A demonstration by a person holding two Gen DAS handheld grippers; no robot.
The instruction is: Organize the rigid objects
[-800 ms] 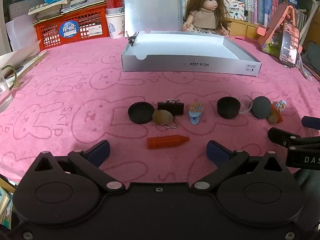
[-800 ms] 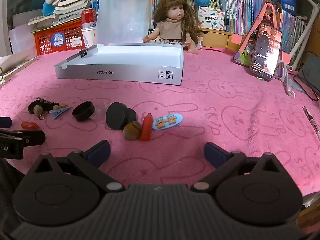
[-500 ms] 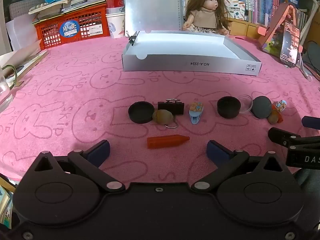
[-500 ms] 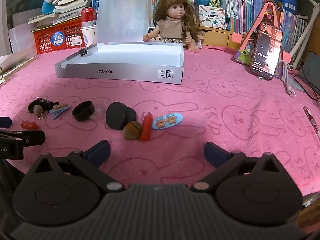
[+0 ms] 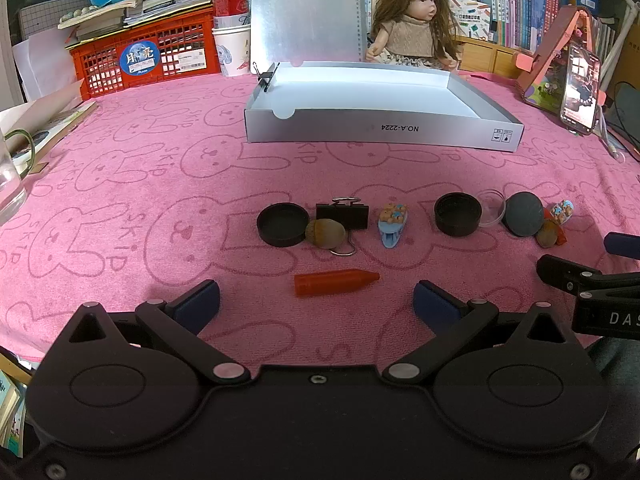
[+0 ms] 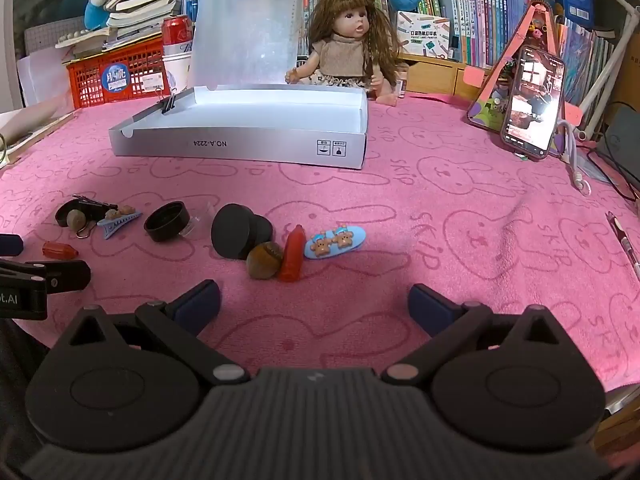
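Small objects lie in a row on the pink towel. In the left wrist view I see an orange crayon [image 5: 335, 282], a black lid [image 5: 283, 224], a brown nut [image 5: 325, 233], a black binder clip [image 5: 342, 216], a blue bear hair clip [image 5: 393, 222] and a black cup [image 5: 457, 214]. My left gripper [image 5: 316, 304] is open just short of the crayon. In the right wrist view a black disc [image 6: 234, 237], a second nut [image 6: 263, 265], a red crayon [image 6: 292, 253] and a blue oval bear clip [image 6: 335, 242] lie ahead of my open right gripper [image 6: 314, 304]. The open grey box [image 5: 380, 112] stands farther back.
A doll [image 6: 348, 50] sits behind the box. A red basket [image 5: 146, 54] with books and a can is at the back left. A phone on a stand [image 6: 530, 102] is at the right. A glass mug [image 5: 12, 172] is at the left edge.
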